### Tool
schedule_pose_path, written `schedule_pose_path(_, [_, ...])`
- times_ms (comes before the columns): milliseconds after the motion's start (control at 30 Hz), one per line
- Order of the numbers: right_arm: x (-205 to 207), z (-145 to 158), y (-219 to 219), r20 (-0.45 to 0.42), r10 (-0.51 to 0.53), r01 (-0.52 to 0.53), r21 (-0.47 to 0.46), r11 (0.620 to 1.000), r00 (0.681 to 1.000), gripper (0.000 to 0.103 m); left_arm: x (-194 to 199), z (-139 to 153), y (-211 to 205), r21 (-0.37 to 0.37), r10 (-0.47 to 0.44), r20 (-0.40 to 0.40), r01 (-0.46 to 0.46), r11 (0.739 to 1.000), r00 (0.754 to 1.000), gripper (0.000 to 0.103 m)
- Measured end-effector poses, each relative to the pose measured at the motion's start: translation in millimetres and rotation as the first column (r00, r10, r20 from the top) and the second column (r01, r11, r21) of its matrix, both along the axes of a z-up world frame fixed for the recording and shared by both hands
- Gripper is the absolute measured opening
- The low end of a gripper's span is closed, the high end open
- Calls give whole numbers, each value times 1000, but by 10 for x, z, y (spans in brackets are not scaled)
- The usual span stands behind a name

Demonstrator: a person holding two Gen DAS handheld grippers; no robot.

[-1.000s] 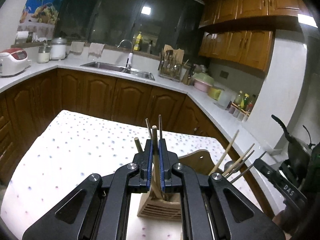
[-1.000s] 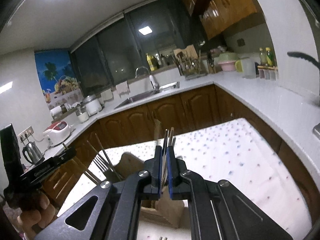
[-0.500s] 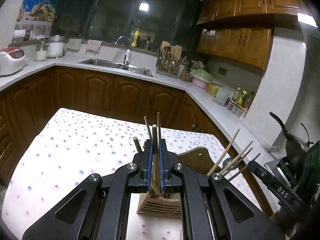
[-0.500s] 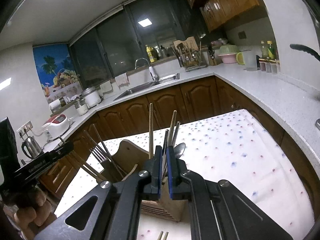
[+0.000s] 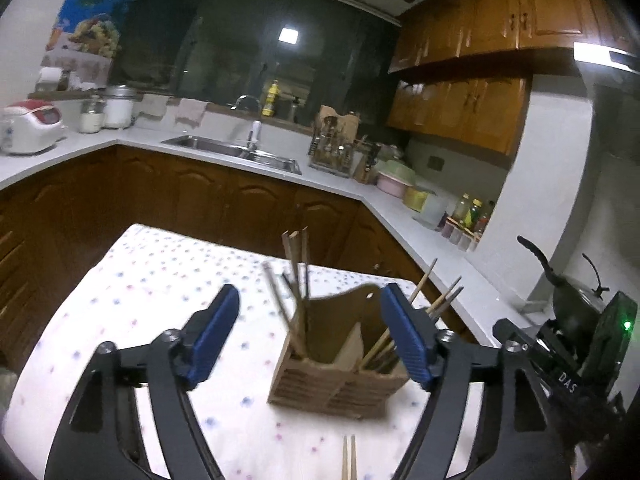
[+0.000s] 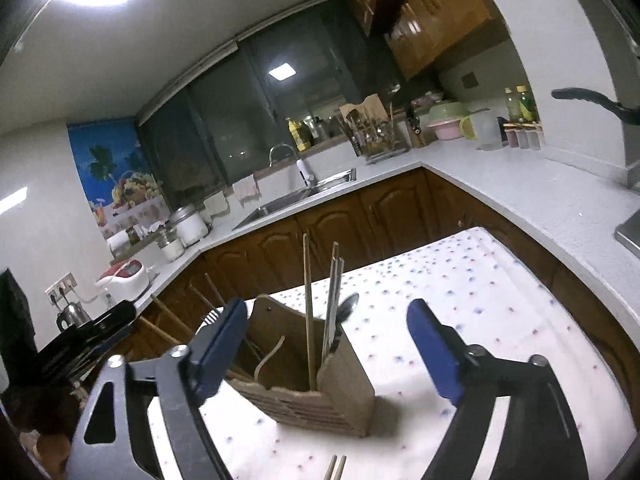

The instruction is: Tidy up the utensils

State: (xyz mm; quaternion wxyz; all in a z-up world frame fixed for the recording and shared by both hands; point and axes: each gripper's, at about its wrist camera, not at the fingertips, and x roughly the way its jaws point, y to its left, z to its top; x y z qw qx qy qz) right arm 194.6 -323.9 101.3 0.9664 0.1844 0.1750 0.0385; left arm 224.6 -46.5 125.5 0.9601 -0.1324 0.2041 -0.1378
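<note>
On a table covered with a white cloth dotted in pink and blue (image 5: 132,304), a slatted wooden utensil holder (image 5: 332,380) with several compartments and a tall arched back stands upright. In the left wrist view it sits just ahead of the left gripper (image 5: 310,340), between the two blue-padded fingers (image 5: 212,334), which stand wide apart; the jaws have just been opening, and nothing is pressed between the pads. A bundle of wooden chopsticks (image 5: 296,288) leans in the holder's compartment at about 10 o'clock of its centre, tips up. A second bundle of thin wooden sticks (image 5: 436,296) fans out of the compartment towards 2 o'clock, partly hidden behind the right-hand pad. At 6 o'clock of the holder, at the bottom edge of the view, the ends of a loose pair of wooden chopsticks (image 5: 349,456) lie on the cloth.

In the right wrist view the right gripper (image 6: 326,350) also has its blue pads spread wide; its jaws have just been opening too, and they hold nothing. The holder (image 6: 320,396) sits between them, nearer the left-hand pad. A tall wooden chopstick (image 6: 307,300) and a pair of grey metal chopsticks (image 6: 334,296) stand upright in the near compartment, with a metal spoon bowl (image 6: 349,307) just beside them towards 2 o'clock. A metal fork head (image 6: 211,316) shows at 10 o'clock behind the left-hand pad. The loose chopstick ends (image 6: 336,468) show at 6 o'clock.

At 9 o'clock of this view the other gripper's black body appears, with the person's hand (image 6: 48,440) below it.
</note>
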Motion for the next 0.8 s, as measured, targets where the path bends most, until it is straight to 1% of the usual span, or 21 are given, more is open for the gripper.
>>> schedule_pose_path(33, [-47, -37, -3, -6, -2, 2, 7, 1000, 1000, 92, -56, -26, 33, -4, 8, -1, -8, 1000, 1000, 80])
schedule_pose_path(67, [-85, -62, 1, -11, -3, 3, 15, 1000, 1000, 93, -118, -61, 63, -5, 17, -5, -17, 1000, 1000, 80])
schedule_pose_path(167, [-227, -207, 5, -37, -2, 3, 38, 999, 999, 93, -275, -184, 161, 5, 42, -25, -42, 999, 999, 81])
schedule_pose_path(300, [-430, -386, 54, -67, 2, 2, 58, 998, 998, 93, -494, -375, 293, 0, 62, -61, -63, 998, 996, 81])
schedule_pose_path(433, [-627, -516, 109, -89, 12, -5, 78, 997, 996, 93, -696, -515, 382, 6, 85, -84, -85, 996, 993, 81])
schedule_pose_path(667, [-951, -631, 240, -94, 26, -19, 80, 997, 995, 93, -1044, -680, 501, 16, 114, -97, -113, 993, 989, 81])
schedule_pose_path(800, [-1092, -691, 354, -92, 14, -9, 51, 999, 996, 95, -1182, -750, 593, 10, 129, -111, -129, 992, 985, 81])
